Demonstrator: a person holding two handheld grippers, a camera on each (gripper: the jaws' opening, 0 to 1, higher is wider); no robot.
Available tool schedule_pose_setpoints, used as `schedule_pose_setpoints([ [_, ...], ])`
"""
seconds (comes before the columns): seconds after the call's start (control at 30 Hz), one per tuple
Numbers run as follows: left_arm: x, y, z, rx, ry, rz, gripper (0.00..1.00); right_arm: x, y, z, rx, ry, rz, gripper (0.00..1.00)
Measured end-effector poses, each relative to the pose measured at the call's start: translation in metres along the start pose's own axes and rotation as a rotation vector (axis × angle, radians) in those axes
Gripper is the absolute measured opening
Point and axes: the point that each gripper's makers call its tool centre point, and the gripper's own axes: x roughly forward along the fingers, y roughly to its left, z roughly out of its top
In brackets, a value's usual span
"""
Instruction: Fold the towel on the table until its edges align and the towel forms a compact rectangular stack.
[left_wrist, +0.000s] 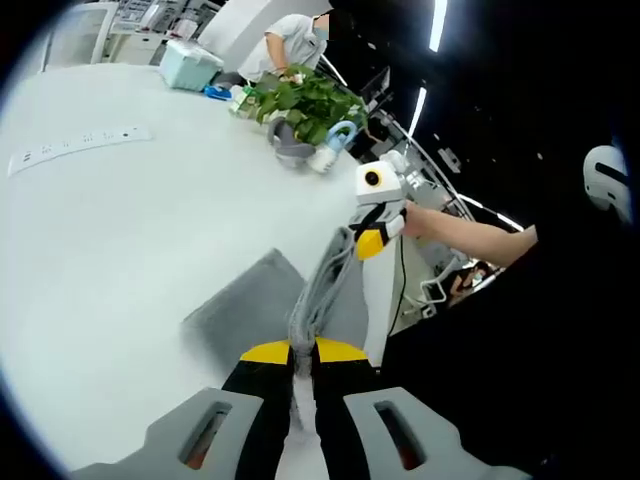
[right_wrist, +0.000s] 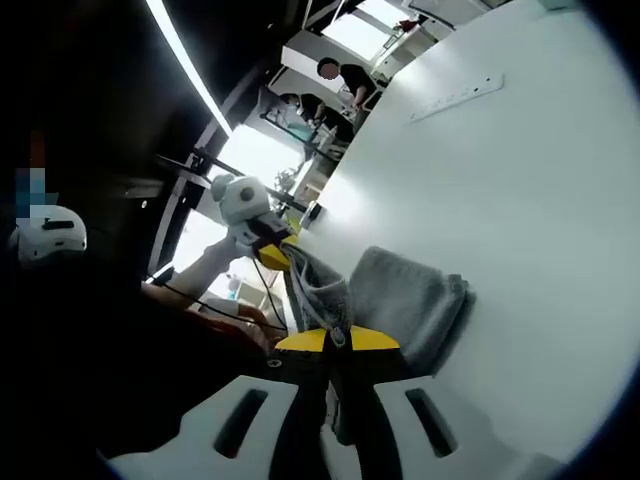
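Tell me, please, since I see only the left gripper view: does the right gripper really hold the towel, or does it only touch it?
Observer: It holds it. In the right gripper view, the right gripper has its jaws closed on an edge of the grey towel.
Operator: How does my left gripper look from there?
Observer: The left gripper comes in from the left, pinching the same raised edge, which runs between the two grippers.
Operator: Is the rest of the towel lifted too?
Observer: No. The rest lies on the white table, and its right side in that view looks layered.
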Motion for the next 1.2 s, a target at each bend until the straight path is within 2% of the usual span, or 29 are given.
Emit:
schedule_pose_setpoints([
  [0.33,0.012,0.028,-0.004,-0.006,0.029,0.034,0.07,0.008,-0.026,-0.001,0.04,0.017,-0.043,0.02],
  [0.67,0.02,0.045,-0.012,-0.03,0.046,0.061,0.07,0.015,-0.041,-0.001,0.057,0.019,-0.069,0.02],
  [0.83,0.023,0.053,-0.012,-0.008,0.043,0.094,0.08,0.015,-0.049,0.0,0.04,-0.021,-0.115,0.03],
  [0.9,0.024,0.061,-0.014,0.038,0.042,0.138,0.09,0.016,-0.052,0.0,0.0,-0.037,-0.146,0.03],
  [0.97,0.026,0.068,-0.016,0.138,0.039,0.195,0.12,0.016,-0.056,-0.002,-0.051,-0.04,-0.183,0.04],
  [1.0,0.025,0.071,-0.018,0.204,0.04,0.233,0.14,0.015,-0.059,-0.001,-0.104,-0.045,-0.216,0.04],
  [1.07,0.026,0.069,-0.021,0.233,0.042,0.243,0.16,0.012,-0.062,0.001,-0.177,-0.064,-0.269,0.06],
  [1.13,0.024,0.07,-0.017,0.229,0.003,0.271,0.18,0.011,-0.064,0.002,-0.232,-0.073,-0.311,0.11],
  [1.2,0.02,0.074,-0.014,0.242,-0.029,0.308,0.23,0.007,-0.071,0.002,-0.278,-0.081,-0.381,0.2],
])
